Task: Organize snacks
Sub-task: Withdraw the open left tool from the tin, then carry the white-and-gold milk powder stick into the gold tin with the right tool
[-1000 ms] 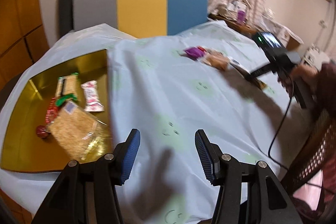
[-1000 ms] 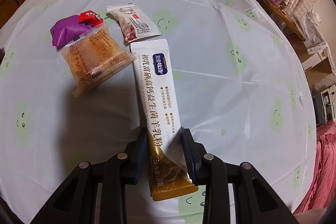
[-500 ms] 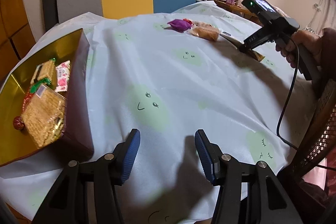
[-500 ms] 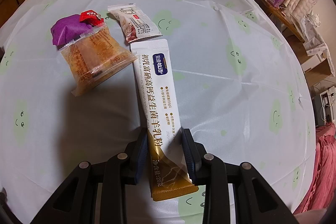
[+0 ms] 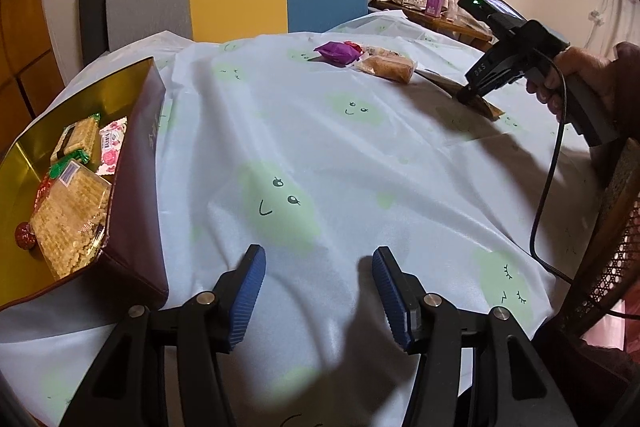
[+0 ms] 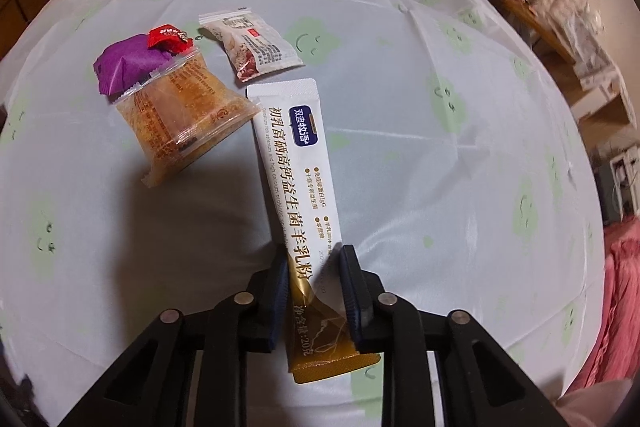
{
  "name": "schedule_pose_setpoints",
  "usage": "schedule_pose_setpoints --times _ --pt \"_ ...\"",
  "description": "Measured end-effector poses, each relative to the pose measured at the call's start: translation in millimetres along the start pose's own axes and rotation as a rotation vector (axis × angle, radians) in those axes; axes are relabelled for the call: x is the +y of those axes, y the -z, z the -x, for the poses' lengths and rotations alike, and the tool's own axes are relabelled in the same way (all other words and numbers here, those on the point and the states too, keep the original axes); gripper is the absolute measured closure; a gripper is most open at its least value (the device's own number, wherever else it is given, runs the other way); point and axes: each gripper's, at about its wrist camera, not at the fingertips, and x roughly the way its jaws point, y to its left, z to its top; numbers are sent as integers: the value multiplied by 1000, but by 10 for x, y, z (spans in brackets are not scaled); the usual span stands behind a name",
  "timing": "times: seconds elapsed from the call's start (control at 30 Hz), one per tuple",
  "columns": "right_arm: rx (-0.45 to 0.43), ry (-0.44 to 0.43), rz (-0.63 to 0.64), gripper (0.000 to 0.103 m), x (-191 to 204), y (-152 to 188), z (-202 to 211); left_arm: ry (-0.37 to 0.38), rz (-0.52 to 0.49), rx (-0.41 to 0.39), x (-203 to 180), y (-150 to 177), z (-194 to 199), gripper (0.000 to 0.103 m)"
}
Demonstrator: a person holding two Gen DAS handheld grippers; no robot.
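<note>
My right gripper [image 6: 314, 269] down on long white-and-gold powder sachet [image 6: 298, 163]; jaws have just been closing, pads now pressing sachet's edges near gold end. Sachet flat on pale smiley-print tablecloth [image 6: 440, 147]. Beside its far end: clear-wrapped orange cake [image 6: 180, 119], purple packet [image 6: 124, 65], red candy [image 6: 168, 37], small white snack pack [image 6: 256, 47]. My left gripper [image 5: 318, 281] open, nothing between pads, over bare cloth. Gold tray [image 5: 24, 163] at left holds cracker packs [image 5: 70, 223].
</note>
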Motion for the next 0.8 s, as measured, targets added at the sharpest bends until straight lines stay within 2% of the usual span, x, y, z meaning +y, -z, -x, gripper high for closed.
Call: schedule_pose_setpoints --times 0.17,0.43,0.63,0.8 --pt "30 -48 -81 86 -172 19 167 10 6 -14 7 15 0 44" --pt "-26 -161 -77 89 -89 132 577 14 1 -28 -3 45 22 44" --pt "-70 -328 -99 89 189 251 814 15 2 -33 -6 46 37 44" --pt "-100 -467 21 89 736 266 1093 17 2 -38 -5 43 42 44"
